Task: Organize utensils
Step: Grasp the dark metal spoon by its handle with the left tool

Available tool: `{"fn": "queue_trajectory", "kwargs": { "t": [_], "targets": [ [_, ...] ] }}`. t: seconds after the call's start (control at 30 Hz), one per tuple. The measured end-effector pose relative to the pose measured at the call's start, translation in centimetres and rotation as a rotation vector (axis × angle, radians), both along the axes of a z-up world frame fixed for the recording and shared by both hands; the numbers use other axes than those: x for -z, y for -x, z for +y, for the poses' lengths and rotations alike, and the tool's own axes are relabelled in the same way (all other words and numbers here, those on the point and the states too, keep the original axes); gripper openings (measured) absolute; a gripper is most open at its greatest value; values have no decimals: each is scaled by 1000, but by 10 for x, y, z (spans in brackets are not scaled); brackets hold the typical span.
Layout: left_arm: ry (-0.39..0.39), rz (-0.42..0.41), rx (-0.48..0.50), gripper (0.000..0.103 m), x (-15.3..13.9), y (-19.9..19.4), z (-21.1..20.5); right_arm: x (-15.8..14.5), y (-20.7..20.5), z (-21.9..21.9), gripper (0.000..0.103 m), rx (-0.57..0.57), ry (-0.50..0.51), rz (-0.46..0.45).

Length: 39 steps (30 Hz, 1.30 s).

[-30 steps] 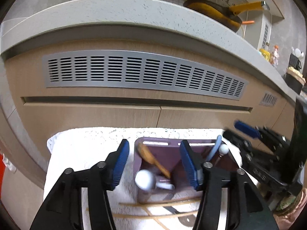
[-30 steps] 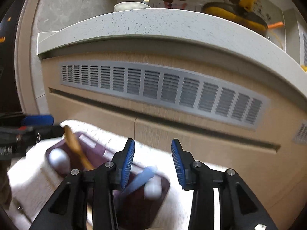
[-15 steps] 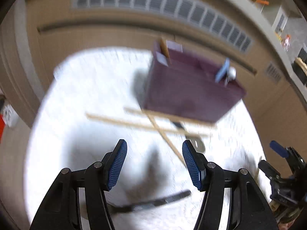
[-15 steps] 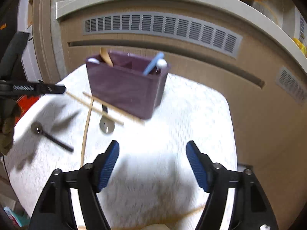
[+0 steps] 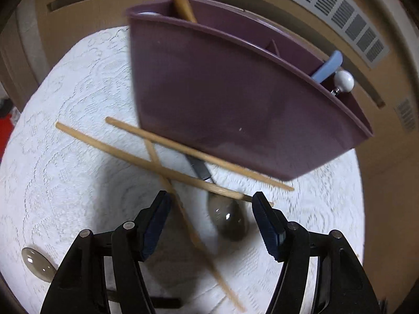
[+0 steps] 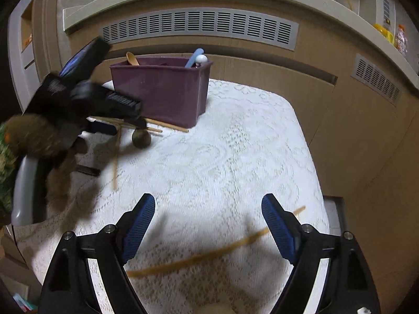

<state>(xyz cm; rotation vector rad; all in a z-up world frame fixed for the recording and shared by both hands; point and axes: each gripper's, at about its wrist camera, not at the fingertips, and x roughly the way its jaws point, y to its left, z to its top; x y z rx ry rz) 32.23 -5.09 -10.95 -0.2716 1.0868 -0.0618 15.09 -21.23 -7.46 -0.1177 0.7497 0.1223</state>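
- Blue-padded left gripper hangs with jaws spread, empty, over a metal spoon and crossed wooden chopsticks on the lace-covered bench.
- Right gripper, jaws released, hovers above a lone chopstick.
- Behind stands the purple utensil bin.

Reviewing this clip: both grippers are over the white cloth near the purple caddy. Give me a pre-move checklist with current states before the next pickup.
1. Left gripper open, empty: ok.
2. Right gripper open, empty: ok.
3. Metal spoon between the left fingers: ok.
4. Spoon free to lift: not ok, crossed chopsticks lie over its handle.
5. Lone chopstick between the right fingers: ok, though blurred.
6. Purple caddy upright, with room: upright ok; room cannot tell.
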Motion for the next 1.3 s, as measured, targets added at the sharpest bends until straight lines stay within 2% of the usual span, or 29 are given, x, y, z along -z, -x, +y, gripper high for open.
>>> {"fn": "queue_trajectory", "kwargs": {
  "t": [0.13, 0.2, 0.27, 0.3, 0.5, 0.63, 0.8, 0.87, 0.93, 0.97, 1.03, 1.2, 1.3],
  "targets": [
    [-145, -18, -19, 67, 5, -1, -27, 3, 6, 0, 81, -10, 10, 3],
    [-246, -44, 21, 67, 8, 3, -43, 3, 10, 0, 81, -7, 34, -8],
    [-336, -106, 81, 67, 8, 11, -52, 3, 13, -1, 81, -1, 50, -15],
    [-348, -118, 99, 62, 8, 14, -56, 3, 14, -2, 82, 3, 52, -13],
    [-257, -124, 134, 40, 5, 48, -23, 9, 22, -11, 91, 9, 22, 10],
    [-179, -118, 119, 32, 4, 75, 8, 20, 21, -20, 91, 38, -34, 67],
    [-96, -113, 133, 32, 4, 112, 30, 30, 15, -36, 93, 109, -154, 150],
    [-68, -111, 138, 32, 3, 127, 35, 37, 10, -46, 94, 144, -235, 203],
    [-56, -110, 142, 32, 1, 141, 47, 40, 7, -54, 98, 168, -294, 209],
    [-45, -109, 148, 32, 1, 146, 48, 40, 5, -55, 103, 172, -317, 216],
    [-29, -113, 167, 32, -3, 159, 45, 42, 3, -58, 103, 201, -365, 230],
    [11, -120, 256, 32, -7, 180, 36, 41, -12, -55, 103, 255, -371, 326],
    [37, -118, 295, 32, -9, 191, 28, 41, -27, -43, 103, 235, -270, 361]
  ]
}}
